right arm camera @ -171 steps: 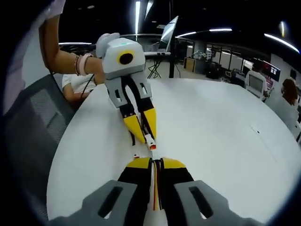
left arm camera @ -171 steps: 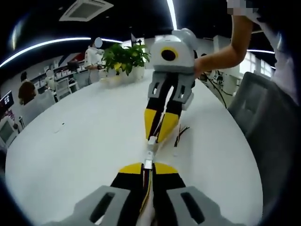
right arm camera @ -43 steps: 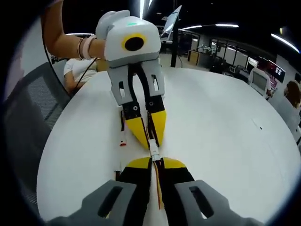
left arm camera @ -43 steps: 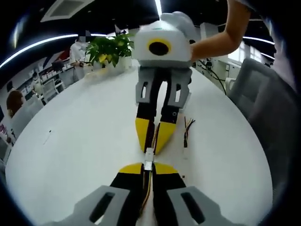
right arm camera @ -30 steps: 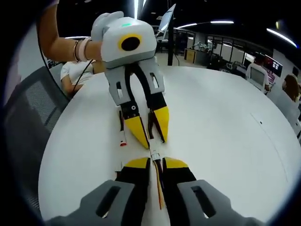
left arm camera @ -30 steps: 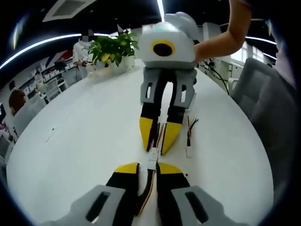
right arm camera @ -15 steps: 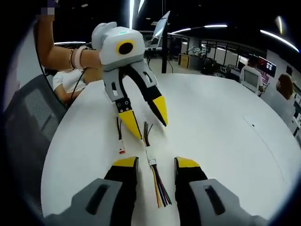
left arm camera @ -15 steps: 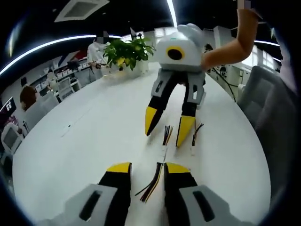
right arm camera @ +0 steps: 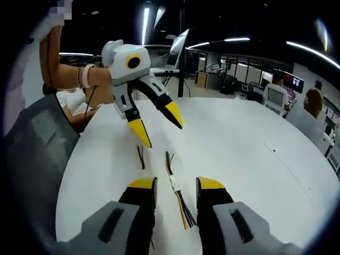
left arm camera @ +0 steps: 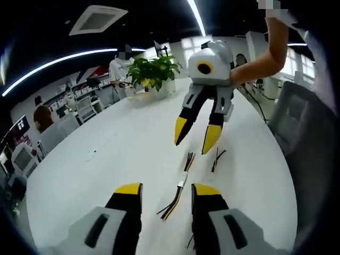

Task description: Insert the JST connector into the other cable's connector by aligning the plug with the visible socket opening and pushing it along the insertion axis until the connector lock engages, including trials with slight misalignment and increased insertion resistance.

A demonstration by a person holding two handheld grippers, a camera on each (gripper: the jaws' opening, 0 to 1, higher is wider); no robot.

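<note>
The two cables lie end to end on the white table (left arm camera: 106, 159), their white JST connectors (left arm camera: 180, 184) meeting in the middle and looking joined. Coloured wires run out from both ends. In the left gripper view, my left gripper (left arm camera: 167, 189) is open above the near wires, holding nothing. The right gripper (left arm camera: 195, 135) hangs open beyond the cable, raised off the table. In the right gripper view, the connectors (right arm camera: 174, 187) lie between the open jaws of my right gripper (right arm camera: 176, 184). The left gripper (right arm camera: 158, 125) is lifted and open behind them.
A spare dark cable (left arm camera: 218, 156) lies beside the joined one, also visible as the spare cable (right arm camera: 141, 156). A potted plant (left arm camera: 151, 66) stands at the table's far end. A grey chair (left arm camera: 300, 122) borders the table edge. People sit at desks in the background.
Both grippers opened and let go of the cables, then drew back and lifted. The joined cable now lies free on the table.
</note>
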